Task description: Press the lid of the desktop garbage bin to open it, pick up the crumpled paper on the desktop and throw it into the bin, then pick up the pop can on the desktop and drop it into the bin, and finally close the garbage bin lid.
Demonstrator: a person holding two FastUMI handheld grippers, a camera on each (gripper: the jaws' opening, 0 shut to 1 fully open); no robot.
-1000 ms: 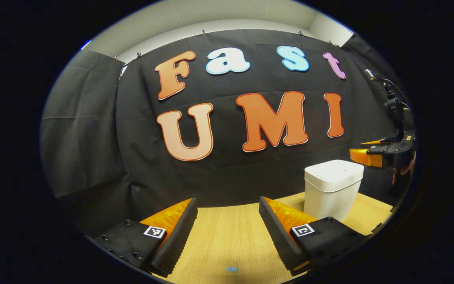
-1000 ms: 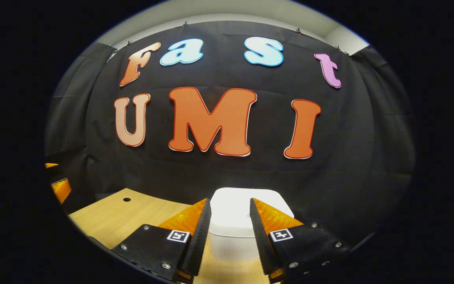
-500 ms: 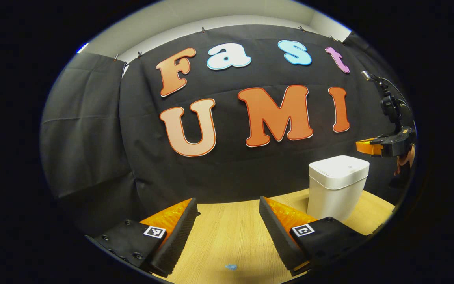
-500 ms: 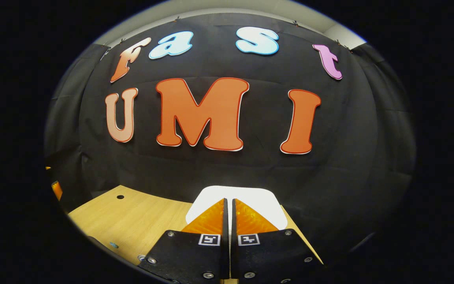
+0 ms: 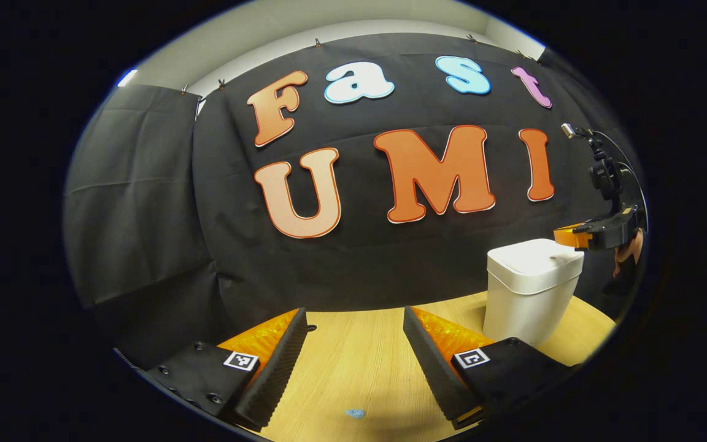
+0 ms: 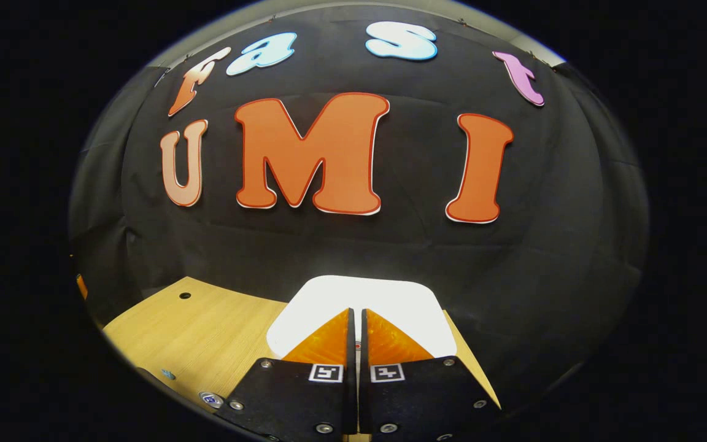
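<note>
The white desktop garbage bin [image 5: 531, 288] stands upright on the wooden surface [image 5: 359, 368] near the black cloth wall, its lid [image 6: 359, 304] down and flat. The right gripper [image 6: 356, 316], fingers pressed together on nothing, is poised over the lid's near edge (contact cannot be told). It is plainly the nearer gripper; the bin lies straight ahead and just below its tips. The left gripper [image 5: 353, 344], fingers apart, hovers well off to the bin's side.
</note>
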